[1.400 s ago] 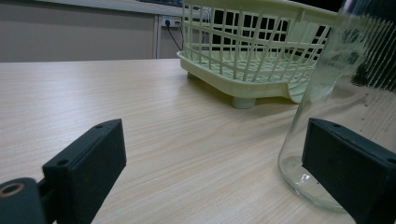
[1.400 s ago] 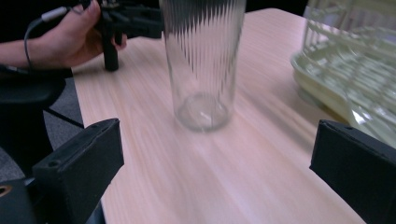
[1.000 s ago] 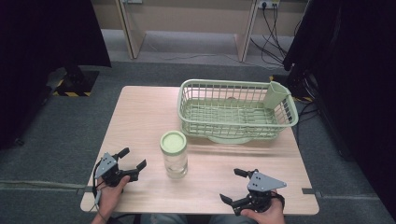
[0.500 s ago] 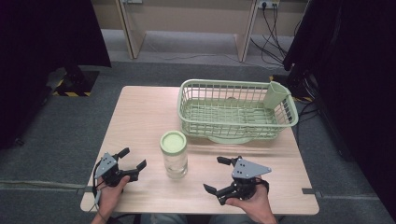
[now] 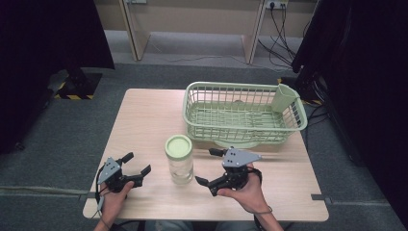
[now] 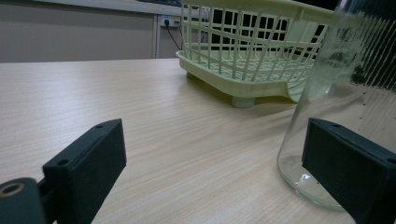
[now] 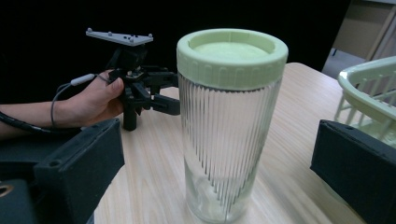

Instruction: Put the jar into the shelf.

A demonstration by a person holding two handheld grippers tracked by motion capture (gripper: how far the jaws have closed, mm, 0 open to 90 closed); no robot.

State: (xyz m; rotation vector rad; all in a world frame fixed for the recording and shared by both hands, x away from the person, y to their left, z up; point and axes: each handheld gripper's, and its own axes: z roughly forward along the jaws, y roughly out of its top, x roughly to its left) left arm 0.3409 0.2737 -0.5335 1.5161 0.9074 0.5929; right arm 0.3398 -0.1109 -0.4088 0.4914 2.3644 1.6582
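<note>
Grey carpet surrounds a pale wooden table in the high view, where a ribbed glass jar with a green lid stands upright near the front edge, between the two grippers and apart from both. Behind it to the right sits a green wire basket. The left gripper rests at the front left with its jaws spread, pointing toward the jar; the right gripper sits just right of the jar, jaws spread wide and facing it, empty. Seen from the left gripper view, the two black jaws stand far apart over bare wood, the jar rises at the right edge just behind the right-hand jaw, and the basket stands farther back. Through the right gripper view, the jar stands upright in the gap between the open jaws, touching neither, its lid screwed on top; beyond it a hand holds the left gripper, also open, and the basket's rim shows at right.
</note>
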